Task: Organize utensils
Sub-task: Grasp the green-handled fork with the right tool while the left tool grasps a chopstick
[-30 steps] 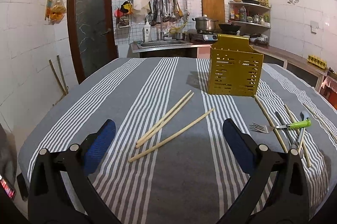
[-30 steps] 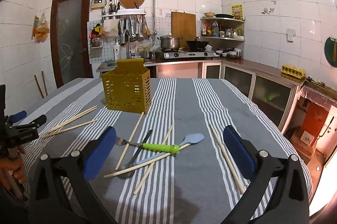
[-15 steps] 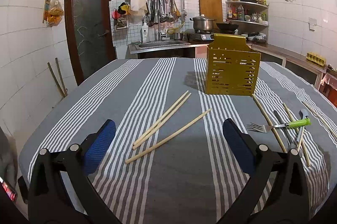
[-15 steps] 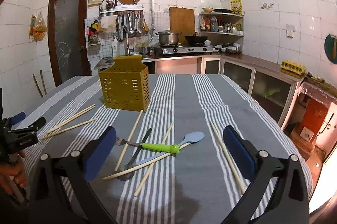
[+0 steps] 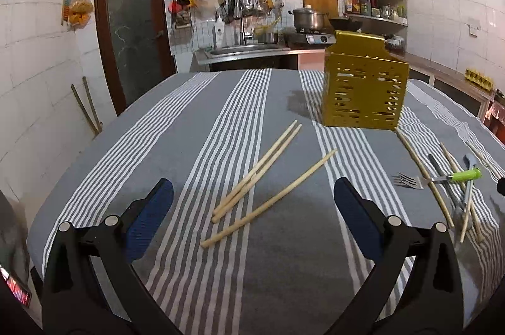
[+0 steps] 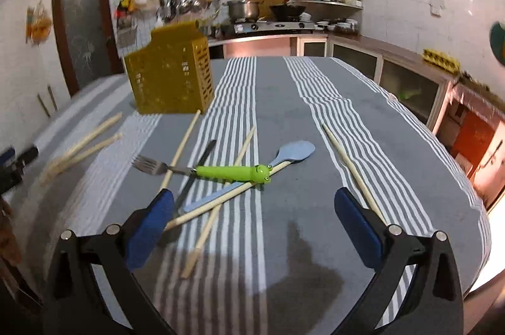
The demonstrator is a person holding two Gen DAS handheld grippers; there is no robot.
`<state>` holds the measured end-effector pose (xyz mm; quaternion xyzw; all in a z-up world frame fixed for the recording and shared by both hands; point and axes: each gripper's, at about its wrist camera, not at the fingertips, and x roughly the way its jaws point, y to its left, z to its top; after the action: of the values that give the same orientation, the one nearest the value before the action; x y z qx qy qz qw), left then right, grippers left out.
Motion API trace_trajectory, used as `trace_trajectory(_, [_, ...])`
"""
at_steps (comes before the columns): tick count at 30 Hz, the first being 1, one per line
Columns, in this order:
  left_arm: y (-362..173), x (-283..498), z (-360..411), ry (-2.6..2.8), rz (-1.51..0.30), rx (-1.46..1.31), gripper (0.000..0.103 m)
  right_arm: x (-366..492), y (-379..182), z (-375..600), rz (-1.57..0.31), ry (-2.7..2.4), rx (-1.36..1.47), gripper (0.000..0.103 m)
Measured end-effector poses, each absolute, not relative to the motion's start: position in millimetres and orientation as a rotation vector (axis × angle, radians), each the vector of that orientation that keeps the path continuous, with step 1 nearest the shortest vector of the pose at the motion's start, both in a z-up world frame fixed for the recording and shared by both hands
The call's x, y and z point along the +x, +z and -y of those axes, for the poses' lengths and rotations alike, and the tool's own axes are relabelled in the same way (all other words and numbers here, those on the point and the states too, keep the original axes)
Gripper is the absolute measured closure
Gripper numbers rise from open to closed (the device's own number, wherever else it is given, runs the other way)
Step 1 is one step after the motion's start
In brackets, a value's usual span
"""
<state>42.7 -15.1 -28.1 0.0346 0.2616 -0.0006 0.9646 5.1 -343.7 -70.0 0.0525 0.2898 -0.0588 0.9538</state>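
A yellow perforated utensil holder (image 5: 364, 90) stands upright on the striped cloth; it also shows in the right wrist view (image 6: 172, 78). Three wooden chopsticks (image 5: 265, 177) lie in front of my open, empty left gripper (image 5: 252, 221). My right gripper (image 6: 252, 224) is open and empty, low over a pile: a fork with a green frog handle (image 6: 221, 172), a light blue spoon (image 6: 284, 156), a dark-handled utensil (image 6: 195, 174) and several chopsticks (image 6: 221, 199). One more chopstick (image 6: 350, 171) lies by the right finger. The pile shows at the right of the left wrist view (image 5: 448, 180).
The table (image 5: 195, 126) wears a grey cloth with white stripes; its edges curve off left and right. A kitchen counter with sink, stove and pots (image 5: 306, 19) runs behind. A door (image 5: 132, 19) is at the back left. The other gripper (image 6: 15, 164) shows at the far left.
My right gripper has moved forward and down toward the utensil pile, which looks larger and nearer. My left gripper has shifted only slightly.
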Motion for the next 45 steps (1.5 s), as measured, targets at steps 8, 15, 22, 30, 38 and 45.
trace_trajectory(8, [-24, 69, 1, 0.001, -0.516, 0.027, 0.005, 37, -74, 351, -0.617, -0.046, 0.050, 0.005])
trace_trajectory(15, [-32, 79, -2, -0.022, -0.547, 0.019, 0.005, 66, -84, 343, -0.674, 0.005, -0.006, 0.007])
trace_trajectory(22, [-47, 96, -3, -0.038, -0.638, -0.007, 0.005, 82, -89, 332, -0.741, 0.034, -0.077, 0.010])
trace_trajectory(30, [-48, 102, 2, -0.046, -0.635, -0.002, 0.005, 93, -102, 330, -0.803, 0.045, -0.090, 0.034])
trace_trajectory(38, [-51, 108, 1, -0.043, -0.652, -0.017, 0.005, 94, -101, 331, -0.827, 0.087, -0.081, 0.075])
trace_trajectory(45, [-50, 115, 1, -0.038, -0.660, -0.021, 0.005, 105, -96, 325, -0.801, 0.117, -0.096, 0.073])
